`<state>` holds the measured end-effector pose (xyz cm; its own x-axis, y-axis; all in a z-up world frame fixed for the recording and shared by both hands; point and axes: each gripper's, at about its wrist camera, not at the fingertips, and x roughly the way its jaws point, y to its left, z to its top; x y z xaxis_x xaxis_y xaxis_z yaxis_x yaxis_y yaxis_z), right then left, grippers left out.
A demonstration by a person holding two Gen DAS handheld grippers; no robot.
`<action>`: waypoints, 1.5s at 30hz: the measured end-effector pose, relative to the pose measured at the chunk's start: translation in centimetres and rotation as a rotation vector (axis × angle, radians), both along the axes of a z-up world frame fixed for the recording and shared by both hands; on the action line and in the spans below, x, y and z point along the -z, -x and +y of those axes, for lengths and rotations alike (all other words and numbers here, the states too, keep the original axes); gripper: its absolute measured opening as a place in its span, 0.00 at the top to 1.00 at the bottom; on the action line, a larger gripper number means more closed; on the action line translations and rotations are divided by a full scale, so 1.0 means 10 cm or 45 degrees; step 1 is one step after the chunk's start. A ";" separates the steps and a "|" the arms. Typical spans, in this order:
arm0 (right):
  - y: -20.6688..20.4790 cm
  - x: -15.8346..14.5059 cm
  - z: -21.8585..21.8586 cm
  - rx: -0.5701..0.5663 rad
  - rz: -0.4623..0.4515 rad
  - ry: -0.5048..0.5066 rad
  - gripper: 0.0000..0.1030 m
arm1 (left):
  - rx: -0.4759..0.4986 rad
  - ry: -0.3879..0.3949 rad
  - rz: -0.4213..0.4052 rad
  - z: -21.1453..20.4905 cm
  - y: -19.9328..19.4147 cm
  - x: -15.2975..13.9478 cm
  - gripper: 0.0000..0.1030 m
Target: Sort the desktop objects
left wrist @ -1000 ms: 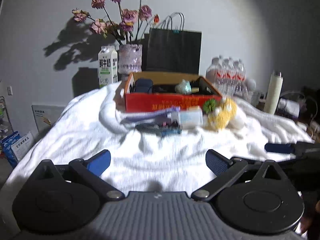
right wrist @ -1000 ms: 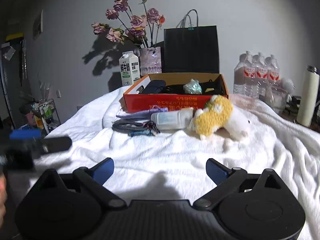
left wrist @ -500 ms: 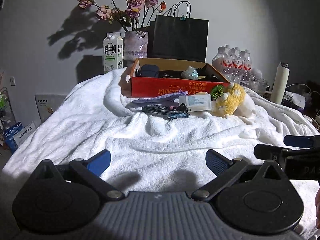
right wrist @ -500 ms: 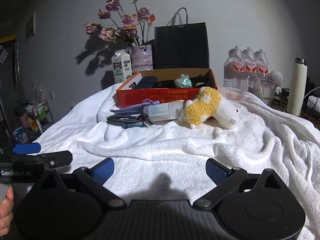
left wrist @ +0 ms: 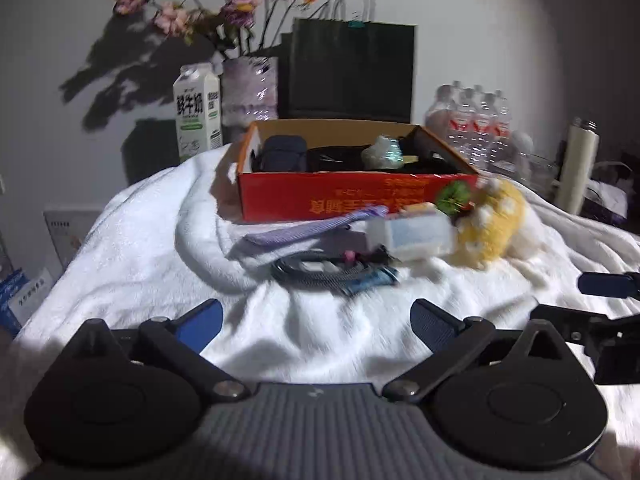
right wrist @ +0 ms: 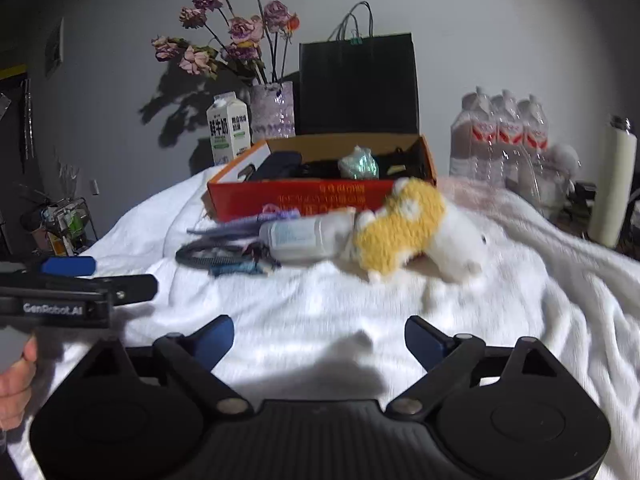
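Clutter for sorting lies just before red box (right wrist: 304, 200): plush toy (right wrist: 404, 232), white bottle (right wrist: 304, 234), purple cloth (left wrist: 316, 224), coiled cable (left wrist: 316, 270). Left gripper (left wrist: 316, 320) spread, nothing between fingers. Right gripper (right wrist: 319, 338) wide, jaws closing, nothing between them. Advised: take nearest single item, centred, clear of blanket (right wrist: 520, 280) folds.

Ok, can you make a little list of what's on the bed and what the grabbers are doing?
cover: white blanket
box: red, open, things inside
in front of box: plush toy, white bottle, purple cloth, dark cable
behind box: milk carton, flowers, black bag
left gripper: open, empty
right gripper: closing, empty
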<state>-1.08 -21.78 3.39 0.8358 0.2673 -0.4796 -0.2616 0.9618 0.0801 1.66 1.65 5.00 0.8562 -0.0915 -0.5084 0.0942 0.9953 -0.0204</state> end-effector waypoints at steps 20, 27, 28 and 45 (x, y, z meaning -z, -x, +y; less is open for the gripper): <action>-1.48 0.38 -0.35 0.304 0.280 -0.487 0.53 | -0.102 0.024 0.199 0.19 -0.95 0.22 0.81; -0.96 0.14 -0.39 0.233 0.140 -0.458 0.55 | -0.180 0.153 0.139 0.37 -0.26 0.03 0.83; -0.84 0.09 -0.38 0.229 0.117 -0.434 0.55 | -0.190 0.163 0.136 0.38 -0.15 0.00 0.83; 0.46 0.14 0.18 0.034 0.092 0.060 0.41 | -0.051 0.180 0.191 0.20 0.79 0.15 0.85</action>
<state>-5.66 -19.99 1.96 0.8052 0.2210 -0.5503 -0.2308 0.9716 0.0525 -6.29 3.67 3.53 0.7762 -0.1387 -0.6151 0.0401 0.9844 -0.1713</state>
